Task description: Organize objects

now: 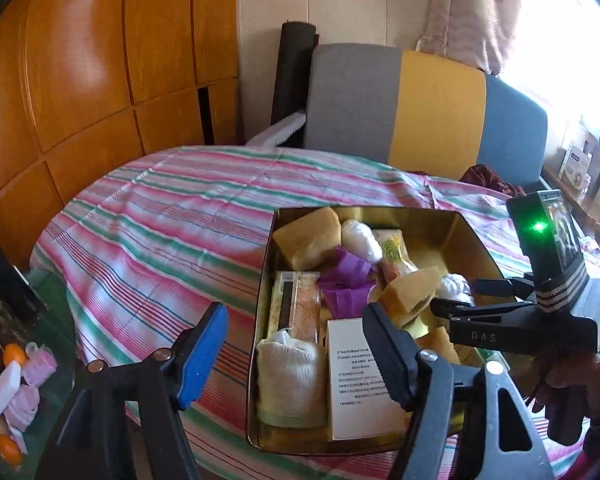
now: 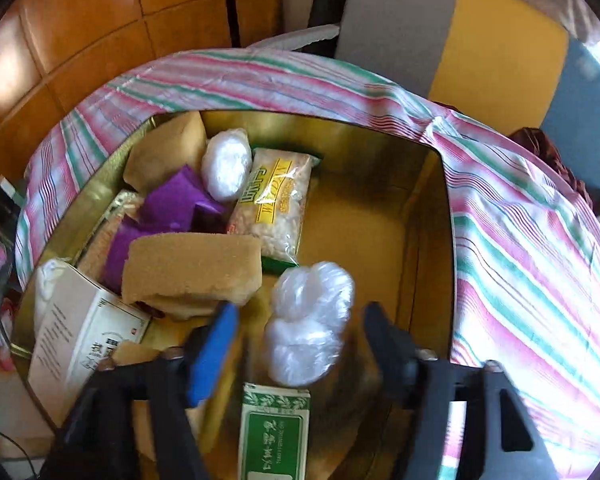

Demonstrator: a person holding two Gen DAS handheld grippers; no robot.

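Lying between hand-held gripper (image 2: 296, 354) fingers: plastic-wrapped bundle (image 2: 308, 324)

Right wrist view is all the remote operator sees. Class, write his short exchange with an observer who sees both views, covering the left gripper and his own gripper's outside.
Operator: Where is the left gripper?
Observer: The left gripper is open and empty, over the near left edge of the tin.
Operator: Anything showing on my own gripper from outside?
Observer: A green light glows on the black unit mounted above the right gripper.
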